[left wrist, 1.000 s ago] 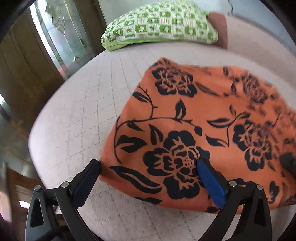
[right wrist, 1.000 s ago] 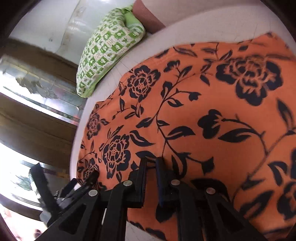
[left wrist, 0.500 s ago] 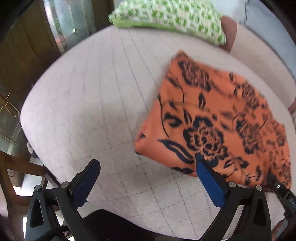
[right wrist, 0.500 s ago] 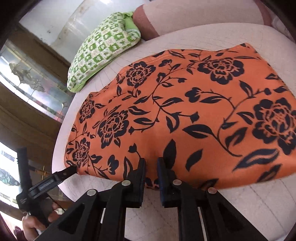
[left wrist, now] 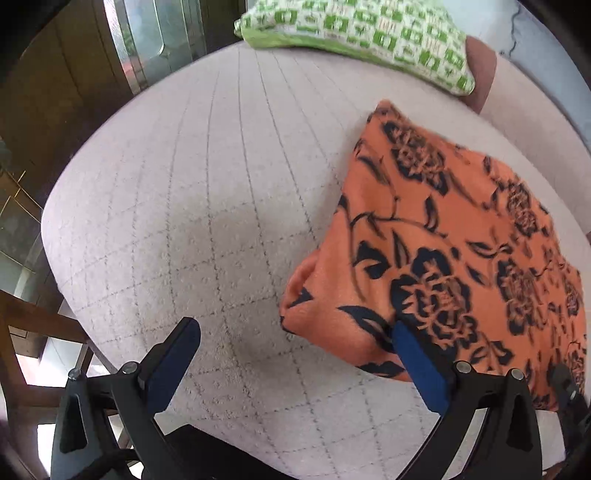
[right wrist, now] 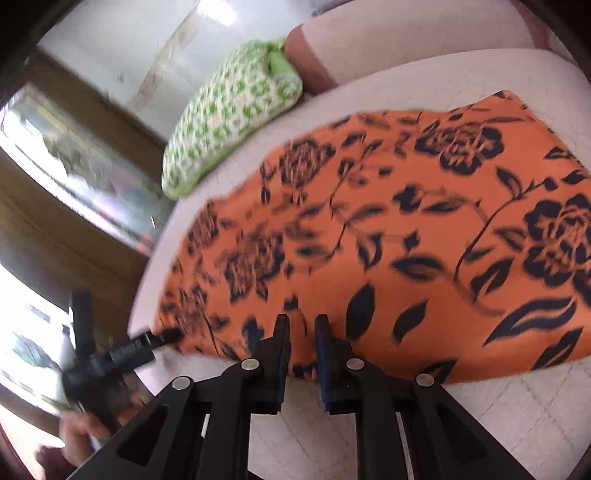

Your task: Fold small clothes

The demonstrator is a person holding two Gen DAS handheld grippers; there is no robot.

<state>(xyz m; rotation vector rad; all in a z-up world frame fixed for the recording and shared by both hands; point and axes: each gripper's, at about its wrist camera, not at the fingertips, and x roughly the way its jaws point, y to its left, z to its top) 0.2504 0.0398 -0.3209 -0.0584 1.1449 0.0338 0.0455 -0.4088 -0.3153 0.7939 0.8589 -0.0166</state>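
Note:
A folded orange cloth with black flowers [left wrist: 461, 258] lies flat on a pale quilted cushion [left wrist: 203, 221]. My left gripper [left wrist: 295, 354] stands wide open at the cloth's near left corner. Its right finger [left wrist: 417, 365] overlaps the cloth's edge and its left finger is over bare cushion. In the right wrist view the cloth [right wrist: 406, 229] fills the middle. My right gripper [right wrist: 302, 332] hovers at its near edge, jaws shut to a narrow slit with nothing pinched. The left gripper [right wrist: 162, 338] shows at the cloth's left corner, held by a hand [right wrist: 74, 439].
A green-and-white checked pillow [left wrist: 354, 33] lies at the cushion's far end against a brown bolster [left wrist: 480, 70]. Glass-panelled wooden doors [left wrist: 147, 44] stand to the left. A wooden chair frame [left wrist: 37, 332] sits below the cushion's rounded left edge.
My left gripper has drawn off to the left, so the cloth now sits at its right. My right gripper has pulled back from over the cloth to its near edge.

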